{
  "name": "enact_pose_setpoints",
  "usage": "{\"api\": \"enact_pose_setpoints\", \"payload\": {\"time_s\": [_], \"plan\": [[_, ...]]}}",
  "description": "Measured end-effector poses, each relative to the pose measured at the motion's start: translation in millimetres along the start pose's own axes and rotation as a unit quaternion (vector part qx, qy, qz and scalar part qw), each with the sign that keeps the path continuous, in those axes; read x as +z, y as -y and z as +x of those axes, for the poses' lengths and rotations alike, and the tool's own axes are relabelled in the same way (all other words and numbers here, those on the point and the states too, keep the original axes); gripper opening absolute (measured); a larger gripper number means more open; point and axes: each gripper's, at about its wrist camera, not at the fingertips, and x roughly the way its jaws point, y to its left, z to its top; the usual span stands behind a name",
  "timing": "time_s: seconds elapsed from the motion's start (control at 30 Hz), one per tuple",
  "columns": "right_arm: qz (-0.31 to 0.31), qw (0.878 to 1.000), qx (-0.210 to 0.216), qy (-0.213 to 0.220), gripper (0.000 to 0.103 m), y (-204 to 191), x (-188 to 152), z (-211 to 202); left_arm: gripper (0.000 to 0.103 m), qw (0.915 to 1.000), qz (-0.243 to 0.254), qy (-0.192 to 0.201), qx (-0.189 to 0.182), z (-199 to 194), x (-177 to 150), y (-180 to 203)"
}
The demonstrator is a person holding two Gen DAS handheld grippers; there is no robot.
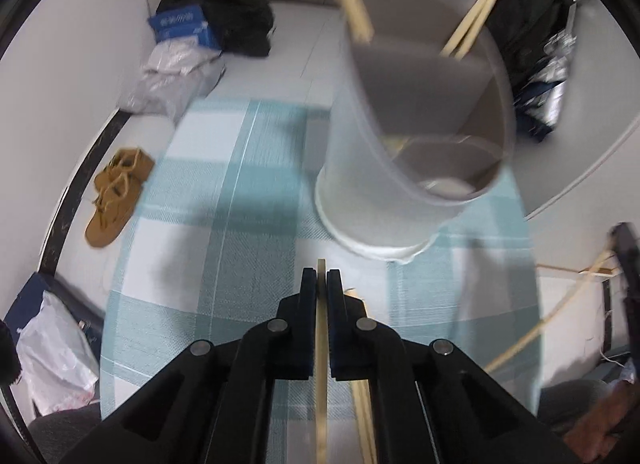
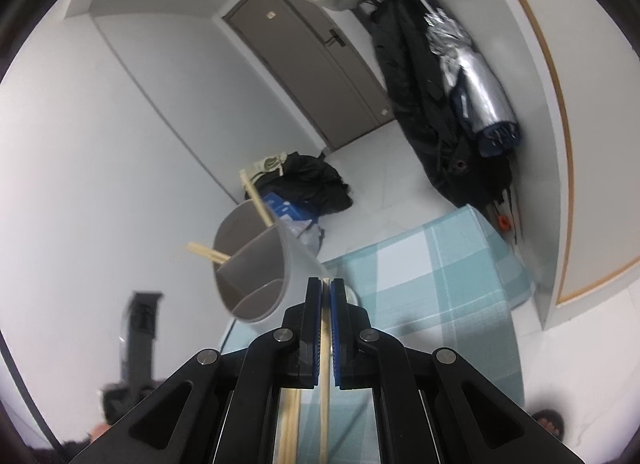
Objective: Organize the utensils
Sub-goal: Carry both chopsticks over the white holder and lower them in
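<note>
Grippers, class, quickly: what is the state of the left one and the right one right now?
Left gripper: shut on a chopstick.
Right gripper: shut on a chopstick.

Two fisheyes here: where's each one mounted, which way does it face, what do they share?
Left wrist: on the left gripper, looking steeply down at the checked cloth; its fingers pinch a chopstick.
Right wrist: on the right gripper, facing the door; its fingers pinch a chopstick.
Shared: the utensil holder, cloth, pile of bags.
</note>
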Motion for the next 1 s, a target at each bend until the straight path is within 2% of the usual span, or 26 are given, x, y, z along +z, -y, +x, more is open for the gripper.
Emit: {"api": "enact_pose_setpoints", "payload": {"time_s": [0.17, 0.3, 0.6, 0.8, 1.0], "plan": [[-0.053, 0.999, -0.002, 0.006, 0.004, -30, -5, -5, 0.001, 0.9987, 0.009, 0.042, -0.028, -36, -9, 8], [-0.089, 0.996, -0.005, 0.008, 0.004, -52, -12, -10, 0.000, 0.9967, 0.016, 0.064, -0.047, -50, -8, 6], [-0.106, 0.994, -0.014, 0.001, 0.004, -73, -25, -15, 0.000, 0.9918, 0.037, 0.100, -0.071, -79, -10, 4], [-0.119, 0.993, -0.015, 0.004, 0.004, -87, -27, -21, 0.000, 0.9899, 0.040, 0.112, -0.078, -90, -10, 7], [-0.124, 0.992, -0.004, 0.007, 0.003, -100, -21, -23, 0.000, 0.9897, 0.047, 0.108, -0.082, -97, -7, 9]]}}
